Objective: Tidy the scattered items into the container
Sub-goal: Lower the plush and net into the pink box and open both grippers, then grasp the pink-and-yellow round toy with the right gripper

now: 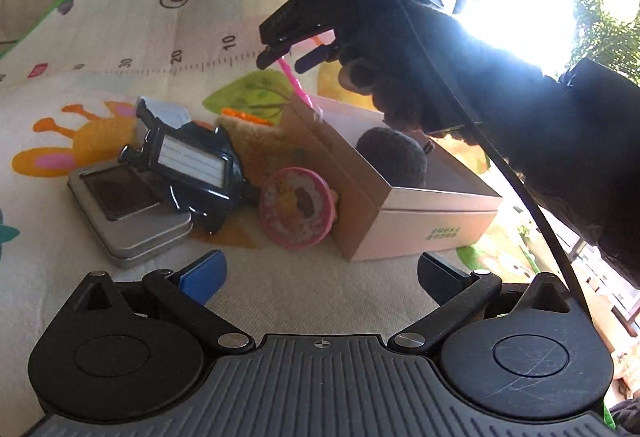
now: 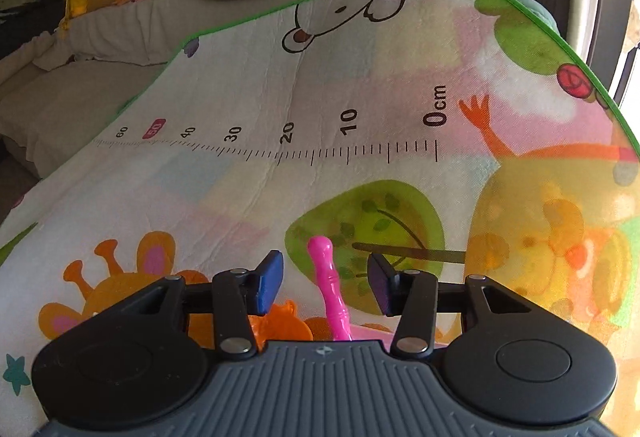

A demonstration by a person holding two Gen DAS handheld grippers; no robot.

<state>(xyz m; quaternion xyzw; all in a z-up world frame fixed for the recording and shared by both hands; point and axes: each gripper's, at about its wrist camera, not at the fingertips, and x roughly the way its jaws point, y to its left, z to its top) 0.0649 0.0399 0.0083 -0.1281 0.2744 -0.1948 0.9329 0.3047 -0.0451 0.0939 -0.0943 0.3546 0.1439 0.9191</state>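
Pink stick (image 2: 330, 289): lower end hidden under right claw (image 2: 327, 283) body; orange toy (image 2: 280, 325) beside it mostly covered; box label (image 1: 445, 234) ahead of left claw (image 1: 320, 273) too small to read.

My inventory: pink stick (image 2: 329, 289), rose-gold box (image 1: 400, 205), silver tin (image 1: 132, 225), pink floral disc (image 1: 296, 207), green-edged cartoon mat (image 2: 280, 109)

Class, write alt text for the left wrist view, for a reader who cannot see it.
The right gripper hangs open above an open cardboard box, a pink stick between its fingers. Beside the box on a cartoon play mat lie a pink round toy, a black luggage tag and a metal tin.
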